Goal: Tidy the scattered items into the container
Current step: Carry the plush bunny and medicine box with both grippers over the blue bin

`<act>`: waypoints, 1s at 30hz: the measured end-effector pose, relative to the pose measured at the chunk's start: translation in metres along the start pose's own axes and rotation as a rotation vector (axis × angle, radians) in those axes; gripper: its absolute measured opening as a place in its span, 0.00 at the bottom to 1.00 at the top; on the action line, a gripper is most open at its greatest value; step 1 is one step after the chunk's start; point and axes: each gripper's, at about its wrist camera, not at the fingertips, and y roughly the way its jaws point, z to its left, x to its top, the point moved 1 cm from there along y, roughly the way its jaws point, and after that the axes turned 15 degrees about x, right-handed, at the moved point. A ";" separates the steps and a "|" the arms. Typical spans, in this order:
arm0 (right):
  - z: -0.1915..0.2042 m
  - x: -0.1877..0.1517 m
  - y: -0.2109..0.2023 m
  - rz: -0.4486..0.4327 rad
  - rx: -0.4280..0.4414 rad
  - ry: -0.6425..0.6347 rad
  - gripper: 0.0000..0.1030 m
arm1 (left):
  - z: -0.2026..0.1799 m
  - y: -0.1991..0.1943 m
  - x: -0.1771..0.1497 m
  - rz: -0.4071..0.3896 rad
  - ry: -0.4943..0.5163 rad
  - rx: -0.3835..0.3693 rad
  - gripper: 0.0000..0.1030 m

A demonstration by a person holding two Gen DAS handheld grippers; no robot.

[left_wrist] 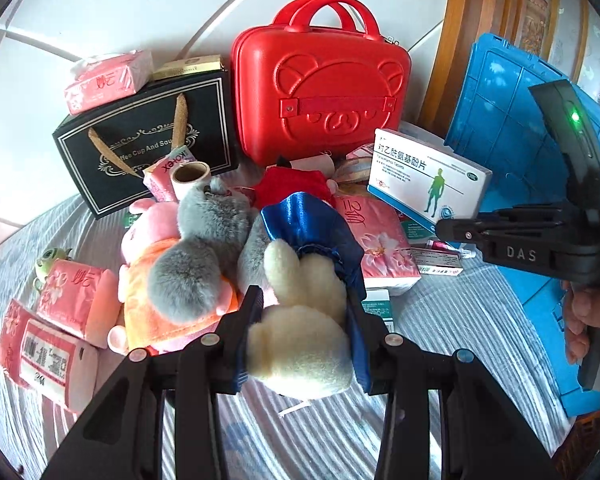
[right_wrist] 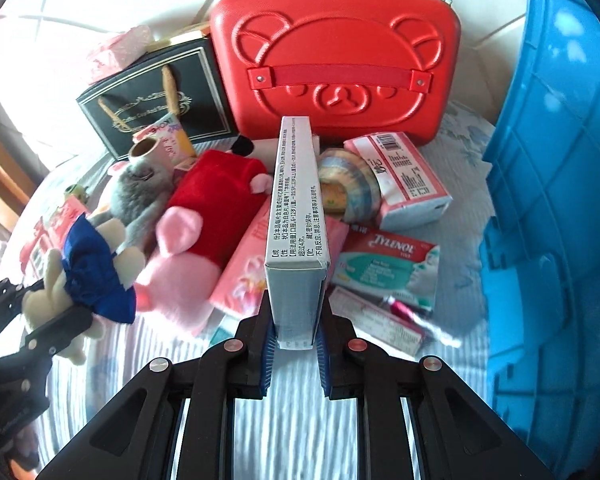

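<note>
Striped bedcover (right_wrist: 292,420) carries red case (right_wrist: 336,52), tissue packs (left_wrist: 380,240) (pink), plush toys (left_wrist: 180,264).

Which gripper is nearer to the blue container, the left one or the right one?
Right. The right gripper, shut on the white medicine box, is close beside the blue container. The left gripper, holding the cream plush toy, is farther away, over the pile.

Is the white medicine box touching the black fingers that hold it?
Touching. In the right wrist view, the right gripper has its fingers pressed against both sides of the white medicine box, which stands on edge between them.
</note>
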 end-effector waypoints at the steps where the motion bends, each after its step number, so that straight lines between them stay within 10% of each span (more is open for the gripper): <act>1: 0.003 -0.003 -0.005 -0.001 0.004 0.000 0.17 | 0.001 -0.006 -0.001 -0.002 -0.004 0.006 0.38; 30: 0.111 -0.075 -0.164 -0.032 0.100 -0.084 0.17 | 0.039 -0.177 -0.018 -0.007 -0.137 0.111 0.38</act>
